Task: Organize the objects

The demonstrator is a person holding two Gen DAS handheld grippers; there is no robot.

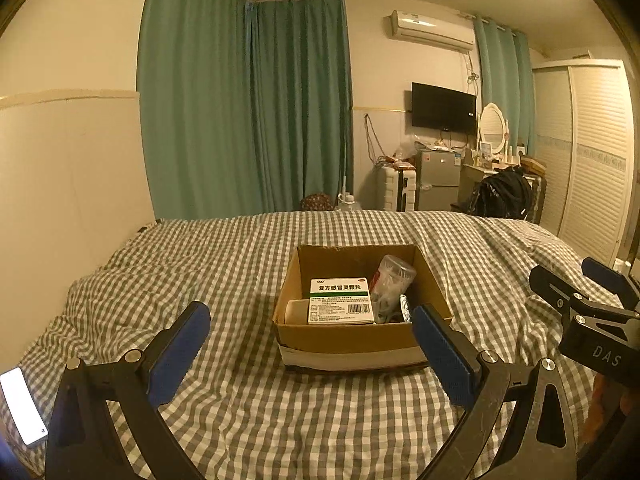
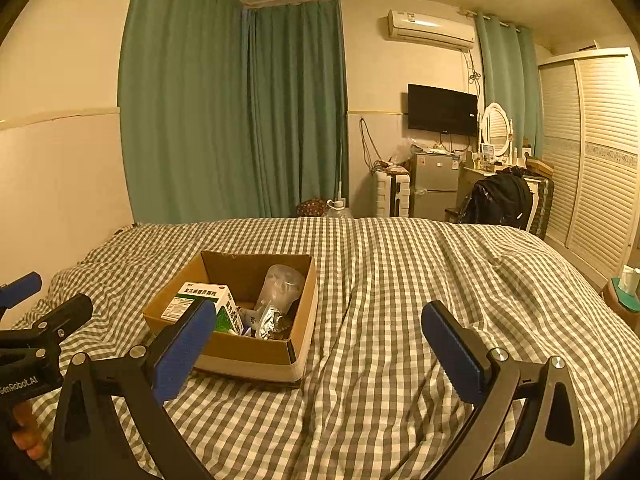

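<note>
An open cardboard box point(image 1: 348, 344) point(image 2: 248, 350) sits on the checked bed cover. Inside lie a white and green medicine carton point(image 1: 340, 300) point(image 2: 196, 298), a clear plastic cup point(image 1: 394, 280) point(image 2: 280, 284), a foil blister pack point(image 1: 405, 306) point(image 2: 270, 320) and a white container point(image 1: 296, 312). My left gripper point(image 1: 310, 320) hovers open just in front of the box, nothing between its blue pads. To the right of the box my right gripper point(image 2: 320, 312) is open and empty over bare cover. Each gripper shows in the other's view: the right gripper point(image 1: 568, 276), the left gripper point(image 2: 44, 300).
A lit phone point(image 1: 22, 404) lies on the bed cover point(image 2: 400, 280) at the near left. A wall runs along the bed's left side. Beyond the foot stand green curtains, a suitcase point(image 2: 392, 194), a small fridge point(image 2: 434, 184) and a wardrobe point(image 2: 600, 152). A bedside stand point(image 2: 624, 300) is at right.
</note>
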